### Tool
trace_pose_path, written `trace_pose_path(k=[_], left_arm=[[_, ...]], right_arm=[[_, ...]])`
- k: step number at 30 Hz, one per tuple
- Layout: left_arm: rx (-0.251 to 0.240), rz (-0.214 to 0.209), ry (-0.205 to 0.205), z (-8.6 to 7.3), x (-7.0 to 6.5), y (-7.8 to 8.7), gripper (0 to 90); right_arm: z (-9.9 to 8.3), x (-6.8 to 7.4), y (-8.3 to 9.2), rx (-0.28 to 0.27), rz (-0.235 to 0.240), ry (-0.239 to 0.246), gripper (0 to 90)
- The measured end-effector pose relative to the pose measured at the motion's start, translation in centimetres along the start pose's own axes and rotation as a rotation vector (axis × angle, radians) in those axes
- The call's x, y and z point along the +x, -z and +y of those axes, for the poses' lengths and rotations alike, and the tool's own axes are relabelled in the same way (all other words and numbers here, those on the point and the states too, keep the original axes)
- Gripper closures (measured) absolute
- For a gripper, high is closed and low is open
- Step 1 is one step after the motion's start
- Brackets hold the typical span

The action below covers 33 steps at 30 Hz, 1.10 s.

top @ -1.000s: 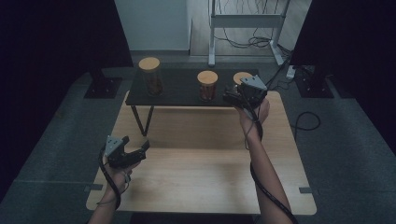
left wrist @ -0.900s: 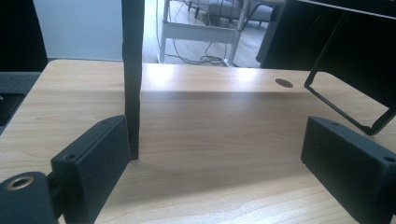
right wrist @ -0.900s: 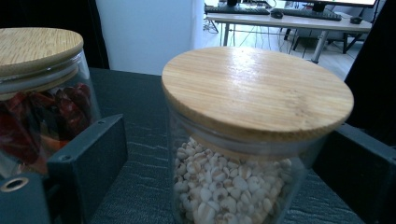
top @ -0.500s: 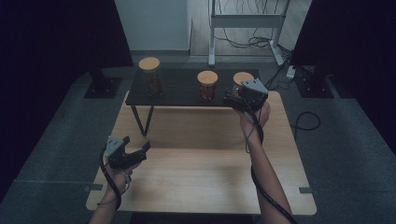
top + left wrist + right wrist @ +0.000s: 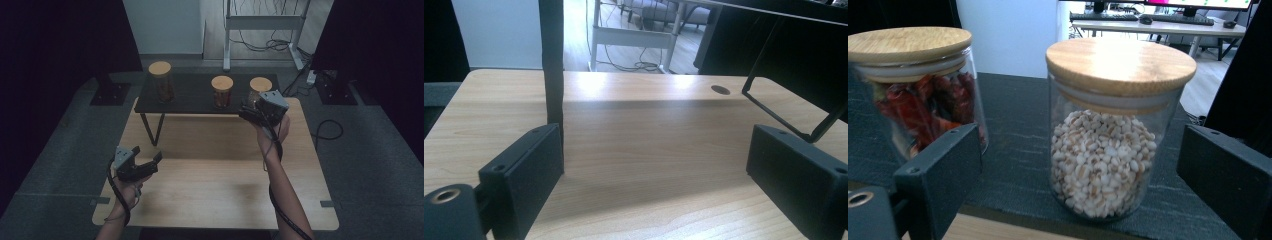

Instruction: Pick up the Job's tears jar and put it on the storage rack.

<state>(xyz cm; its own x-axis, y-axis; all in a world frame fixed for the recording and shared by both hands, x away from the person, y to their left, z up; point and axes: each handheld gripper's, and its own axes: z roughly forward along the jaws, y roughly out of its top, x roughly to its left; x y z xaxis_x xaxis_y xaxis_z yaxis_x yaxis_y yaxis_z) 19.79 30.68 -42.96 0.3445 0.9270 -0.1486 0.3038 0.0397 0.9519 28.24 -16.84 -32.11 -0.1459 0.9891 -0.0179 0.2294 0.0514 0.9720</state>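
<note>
Light wood counter [image 5: 215, 170] carries a low black shelf [image 5: 195, 100] on thin metal legs at its far edge. On the shelf: grain jar [image 5: 1115, 135] dead ahead between the right jaws, red-chilli jar [image 5: 918, 90] behind the left-hand jaw, third jar [image 5: 162, 81] farther off.

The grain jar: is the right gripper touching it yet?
Apart. The right gripper view shows the grain jar standing beyond the open right gripper, clear of both jaws.

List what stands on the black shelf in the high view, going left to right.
Tall jar with wooden lid → middle jar with wooden lid → right jar with wooden lid, just behind the right hand-held gripper.
</note>
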Motion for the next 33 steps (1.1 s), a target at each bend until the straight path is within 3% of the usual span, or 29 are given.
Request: trace_pose_path(k=[33], left_arm=[[0.012,-0.010,-0.010,-0.1,-0.3,-0.2,7.6]], right_arm=[[-5.2,-0.3,4.3,-0.010,0.024,-0.012,5.3]])
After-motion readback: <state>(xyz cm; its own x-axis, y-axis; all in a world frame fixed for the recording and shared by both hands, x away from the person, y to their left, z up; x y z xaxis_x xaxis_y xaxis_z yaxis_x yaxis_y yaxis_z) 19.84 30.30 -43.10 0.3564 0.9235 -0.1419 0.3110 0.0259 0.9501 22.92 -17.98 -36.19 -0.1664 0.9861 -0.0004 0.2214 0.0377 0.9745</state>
